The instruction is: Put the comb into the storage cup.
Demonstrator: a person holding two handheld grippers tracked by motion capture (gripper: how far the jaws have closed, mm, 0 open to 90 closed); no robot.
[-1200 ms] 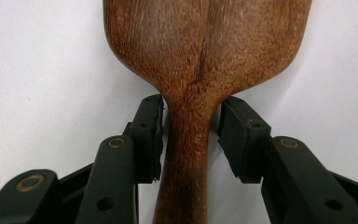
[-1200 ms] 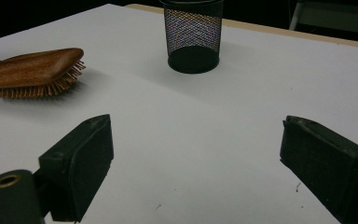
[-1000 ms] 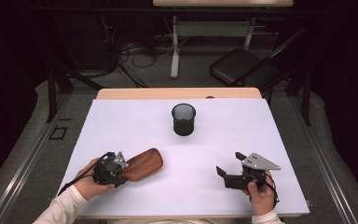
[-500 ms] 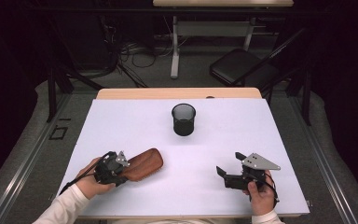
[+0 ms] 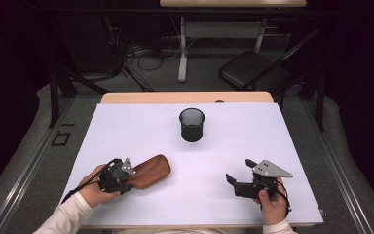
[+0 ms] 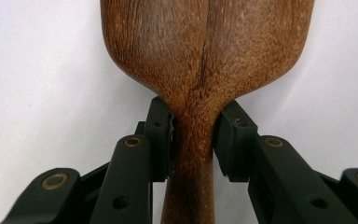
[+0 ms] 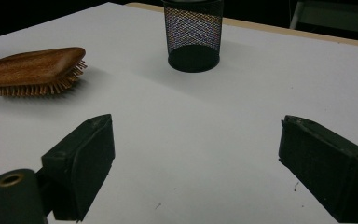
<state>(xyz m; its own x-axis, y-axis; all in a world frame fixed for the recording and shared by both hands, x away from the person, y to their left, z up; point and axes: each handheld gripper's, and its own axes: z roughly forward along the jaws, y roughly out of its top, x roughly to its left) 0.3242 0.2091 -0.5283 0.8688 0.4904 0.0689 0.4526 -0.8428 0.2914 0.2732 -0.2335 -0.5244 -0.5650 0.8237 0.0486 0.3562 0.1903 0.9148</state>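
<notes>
**Left gripper closed on brush neck**

The wooden hairbrush [image 5: 148, 170] is seen at lower left of the high view, bristles down on the white table [image 5: 272, 131]. Its narrow neck is clamped by the left gripper [image 6: 193, 135], whose jaws have just been closing. The right gripper [image 5: 238, 178], lower right, is held wide apart, nothing gripped. A mesh cup [image 5: 192, 125] stands at centre.

My hairbrush [image 6: 205, 56] is reddish-brown wood with visible grain and a soft satin finish. At upper centre of the high view, the pen cup [image 5: 192, 125] is black wire mesh. The table [image 5: 272, 141] has a smooth, matt white top. My left gripper [image 6: 193, 140] has matt black plastic jaws.
</notes>
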